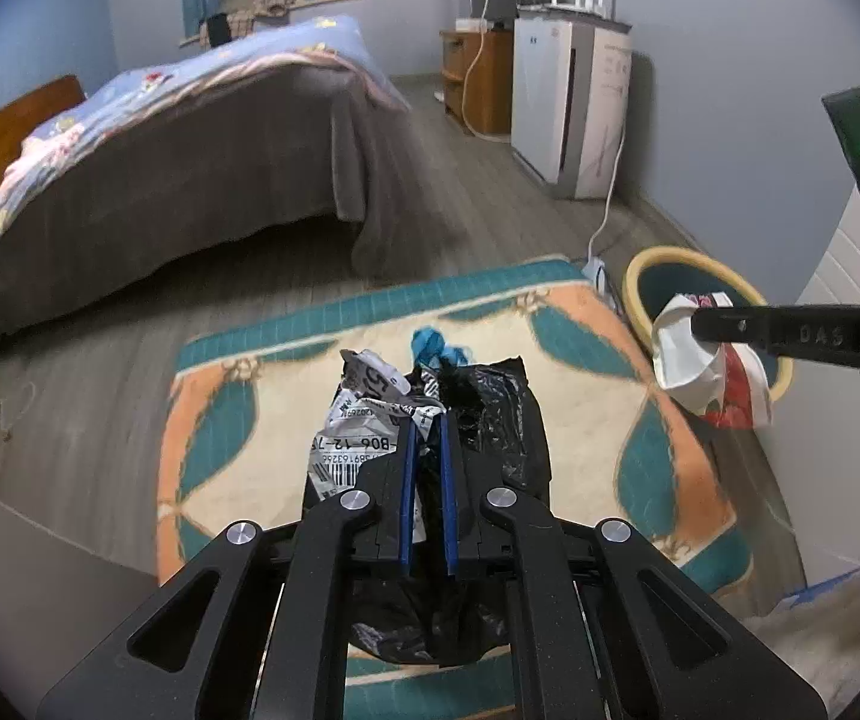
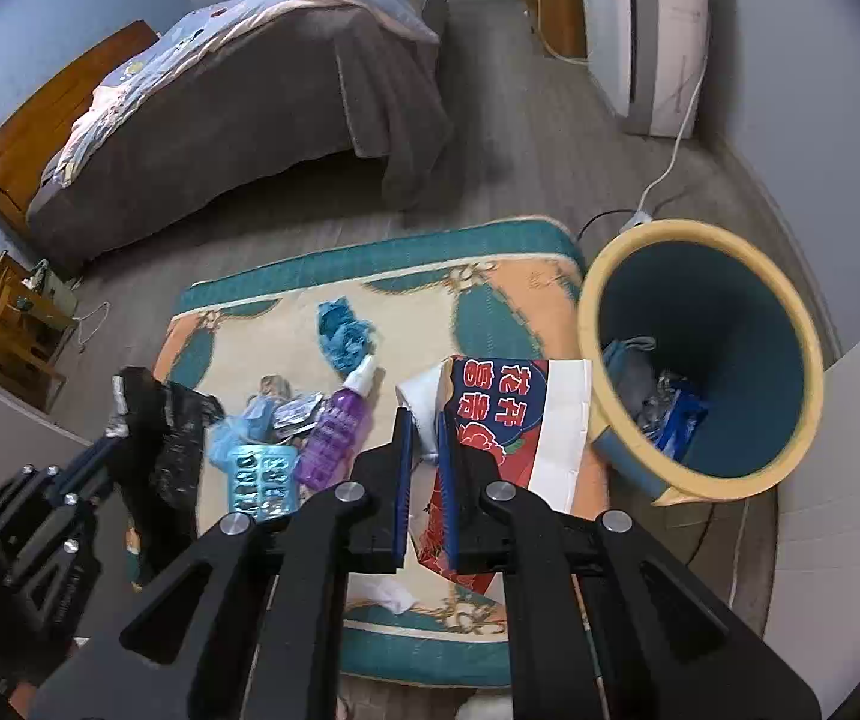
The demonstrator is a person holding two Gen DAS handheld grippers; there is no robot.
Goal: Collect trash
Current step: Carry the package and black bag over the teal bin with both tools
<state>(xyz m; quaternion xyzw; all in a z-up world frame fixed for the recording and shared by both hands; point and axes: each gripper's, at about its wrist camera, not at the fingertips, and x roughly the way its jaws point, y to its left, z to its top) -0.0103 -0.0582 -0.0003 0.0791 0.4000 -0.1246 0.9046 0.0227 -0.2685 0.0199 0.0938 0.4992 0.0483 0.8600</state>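
Note:
My left gripper (image 1: pixel 428 420) is shut on a crumpled black plastic mailer bag (image 1: pixel 490 414) with a white shipping label, held above the rug; it also shows in the right wrist view (image 2: pixel 171 438). My right gripper (image 2: pixel 425 420) is shut on a red-and-white paper bag (image 2: pixel 508 420) with Chinese print, held just left of the bin; it also shows in the left wrist view (image 1: pixel 706 372). The yellow-rimmed teal trash bin (image 2: pixel 790 324) stands at the rug's right edge with some trash inside. On the rug lie a purple spray bottle (image 2: pixel 339 426), a blue blister pack (image 2: pixel 261 480) and blue crumpled trash (image 2: pixel 342 333).
The patterned rug (image 2: pixel 430 294) lies on a grey wood floor. A bed (image 2: pixel 249 96) stands beyond it at the left. A white appliance (image 2: pixel 652 30) with a cable running to a floor socket stands by the right wall. A small wooden stand (image 2: pixel 15 324) is at the far left.

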